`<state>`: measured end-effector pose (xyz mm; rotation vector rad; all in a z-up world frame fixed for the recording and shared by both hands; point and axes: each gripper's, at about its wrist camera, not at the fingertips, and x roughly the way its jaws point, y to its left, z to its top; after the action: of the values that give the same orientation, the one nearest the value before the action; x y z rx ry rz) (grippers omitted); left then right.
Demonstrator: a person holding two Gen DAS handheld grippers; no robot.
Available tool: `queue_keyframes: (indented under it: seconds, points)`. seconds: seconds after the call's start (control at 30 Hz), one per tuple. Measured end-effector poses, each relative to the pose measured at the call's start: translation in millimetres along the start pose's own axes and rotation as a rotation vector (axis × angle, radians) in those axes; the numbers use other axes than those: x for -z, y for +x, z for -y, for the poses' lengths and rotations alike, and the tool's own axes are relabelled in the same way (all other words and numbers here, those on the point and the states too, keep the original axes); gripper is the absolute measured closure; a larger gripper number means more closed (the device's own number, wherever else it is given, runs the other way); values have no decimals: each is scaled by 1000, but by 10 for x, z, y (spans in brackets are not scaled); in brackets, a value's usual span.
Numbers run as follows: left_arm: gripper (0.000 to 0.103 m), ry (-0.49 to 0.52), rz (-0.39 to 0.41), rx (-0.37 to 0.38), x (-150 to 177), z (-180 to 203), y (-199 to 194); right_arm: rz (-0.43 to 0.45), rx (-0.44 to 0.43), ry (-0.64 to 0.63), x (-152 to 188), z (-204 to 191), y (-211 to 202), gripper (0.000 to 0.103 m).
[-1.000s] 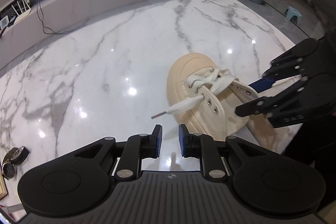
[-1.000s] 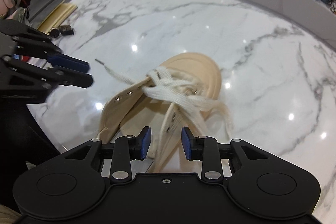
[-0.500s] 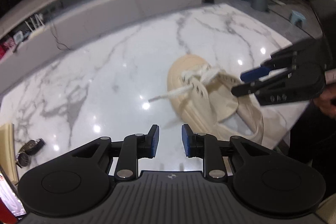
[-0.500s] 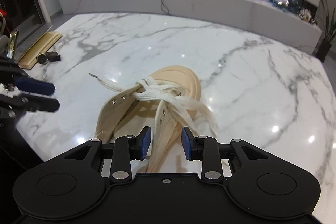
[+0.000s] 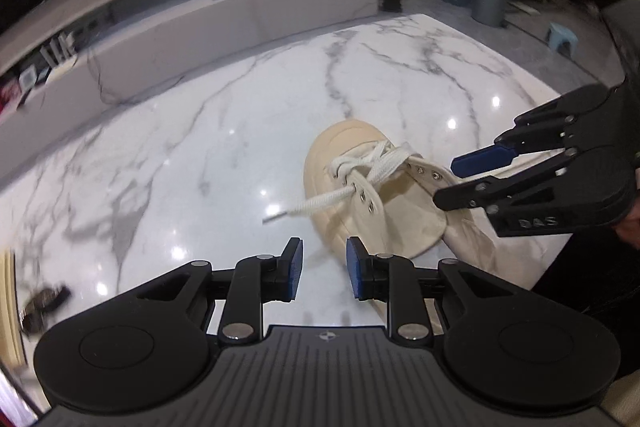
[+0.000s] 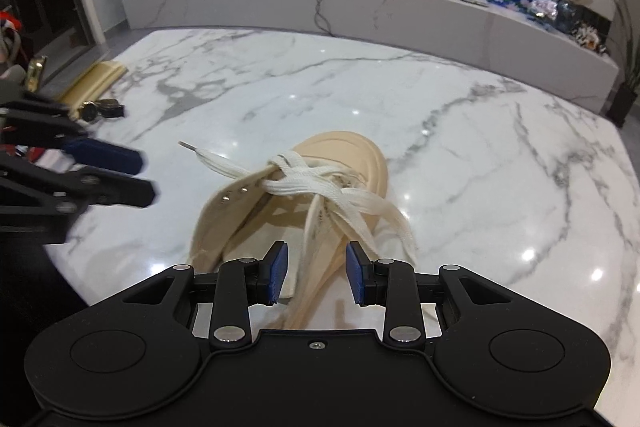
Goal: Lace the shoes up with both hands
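Shoe [image 5: 360, 195] sits toe-away on the tabletop [image 5: 200, 131], lower eyelets laced. I've got both claws hovering empty: left claw [image 5: 322, 269] opening, nothing between its pads, lined up for the loose lace end [image 5: 316, 203]; right claw [image 6: 314, 273] parted above the tongue, ready to steady.

A cream canvas shoe [image 6: 320, 187] lies on the white marble tabletop [image 6: 460, 131] near its edge, toe pointing toward the middle. Its flat white lace [image 6: 320, 187] crisscrosses only the eyelets nearest the toe. One loose end [image 5: 316, 203] trails onto the tabletop, the other drapes down the opposite side.
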<state>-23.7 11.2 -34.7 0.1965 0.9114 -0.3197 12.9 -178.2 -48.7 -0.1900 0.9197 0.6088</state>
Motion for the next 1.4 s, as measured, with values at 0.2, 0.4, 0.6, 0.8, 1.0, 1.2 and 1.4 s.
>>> queue_keyframes:
  seconds: [0.2, 0.4, 0.6, 0.8, 1.0, 1.2, 1.4]
  points:
    - [76, -62, -22, 10, -67, -123, 92, -25, -7, -41, -1, -64, 58, 74]
    - [76, 183, -42, -35, -163, 10, 124, -40, -25, -78, -68, -67, 102, 73]
    - [76, 365, -82, -67, -155, 123, 302, -53, -40, -116, -108, -65, 95, 73]
    - [76, 345, -94, -59, -160, 87, 397, -64, -47, -124, -147, -51, 132, 73]
    - [76, 105, -77, -62, -182, -132, 222, -70, -47, -126, -153, -42, 168, 73]
    - [74, -197, -102, -42, -172, -334, 108, -70, -56, -139, -152, -67, 171, 73]
    - [67, -409, -147, -40, -185, -428, 175, -63, -45, -162, -137, -98, 120, 73]
